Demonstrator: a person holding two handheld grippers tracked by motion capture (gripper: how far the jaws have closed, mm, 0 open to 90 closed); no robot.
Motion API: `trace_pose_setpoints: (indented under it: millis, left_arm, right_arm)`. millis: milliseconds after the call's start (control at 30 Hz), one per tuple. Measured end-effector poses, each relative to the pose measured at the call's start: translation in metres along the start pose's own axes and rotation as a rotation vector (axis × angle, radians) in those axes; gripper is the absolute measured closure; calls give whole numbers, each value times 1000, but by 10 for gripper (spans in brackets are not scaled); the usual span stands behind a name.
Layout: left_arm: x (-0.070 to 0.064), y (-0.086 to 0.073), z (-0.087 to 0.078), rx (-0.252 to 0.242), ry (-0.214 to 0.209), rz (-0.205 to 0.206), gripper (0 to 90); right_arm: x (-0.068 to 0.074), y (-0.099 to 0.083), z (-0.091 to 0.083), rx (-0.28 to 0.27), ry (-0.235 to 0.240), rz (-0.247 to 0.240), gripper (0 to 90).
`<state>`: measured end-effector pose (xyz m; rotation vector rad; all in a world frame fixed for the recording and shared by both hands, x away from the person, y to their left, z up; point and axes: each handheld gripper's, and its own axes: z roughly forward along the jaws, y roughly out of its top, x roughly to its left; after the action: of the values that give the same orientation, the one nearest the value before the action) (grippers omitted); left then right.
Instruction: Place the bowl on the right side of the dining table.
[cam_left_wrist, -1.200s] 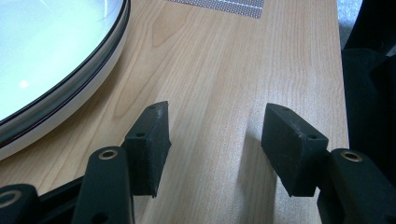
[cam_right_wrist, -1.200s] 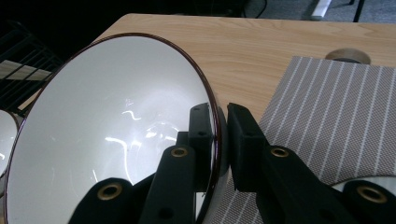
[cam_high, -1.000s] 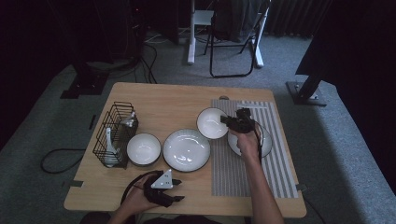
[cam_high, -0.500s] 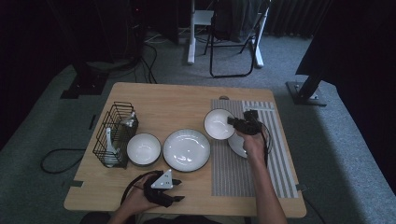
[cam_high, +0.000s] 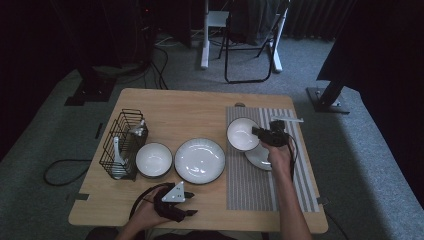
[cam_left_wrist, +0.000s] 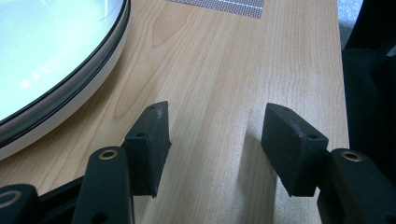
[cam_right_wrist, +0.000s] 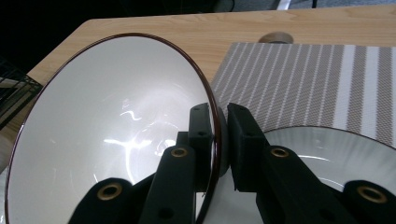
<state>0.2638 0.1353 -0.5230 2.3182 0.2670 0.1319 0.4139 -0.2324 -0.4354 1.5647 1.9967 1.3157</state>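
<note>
My right gripper (cam_high: 258, 133) (cam_right_wrist: 219, 122) is shut on the rim of a white bowl (cam_high: 241, 134) (cam_right_wrist: 112, 126) with a dark brown edge. It holds the bowl tilted over the left part of the striped placemat (cam_high: 252, 187) (cam_right_wrist: 299, 79). A white plate (cam_high: 259, 158) (cam_right_wrist: 327, 154) lies on the mat just under and to the right of the bowl. Low over the bare wood by the table's front edge, my left gripper (cam_high: 191, 204) (cam_left_wrist: 212, 126) is open with nothing between its jaws.
A large white plate (cam_high: 199, 160) (cam_left_wrist: 42, 56) and a smaller bowl (cam_high: 154, 160) sit mid-table on the wood. A black wire basket (cam_high: 123, 144) with utensils stands at the left. A pale utensil (cam_high: 287, 119) lies at the mat's far end. A chair (cam_high: 250, 35) stands beyond the table.
The right gripper has carried the bowl a little to the right and nearer, towards the plate on the mat. The left gripper has stayed put.
</note>
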Motion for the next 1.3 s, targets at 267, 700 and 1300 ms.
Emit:
trace_pose_setpoints:
  millis: [267,700,1300]
  left_arm:
    - [0,0,0,0,0,0,427]
    - [0,0,0,0,0,0,427]
    - [0,0,0,0,0,0,427]
  right_arm:
    - [-12,-5,-6,-3,-19,22,809]
    - [-30,-8,-16,-7,-58,47,808]
    - [-59,-22,-26,10,-127,92,807]
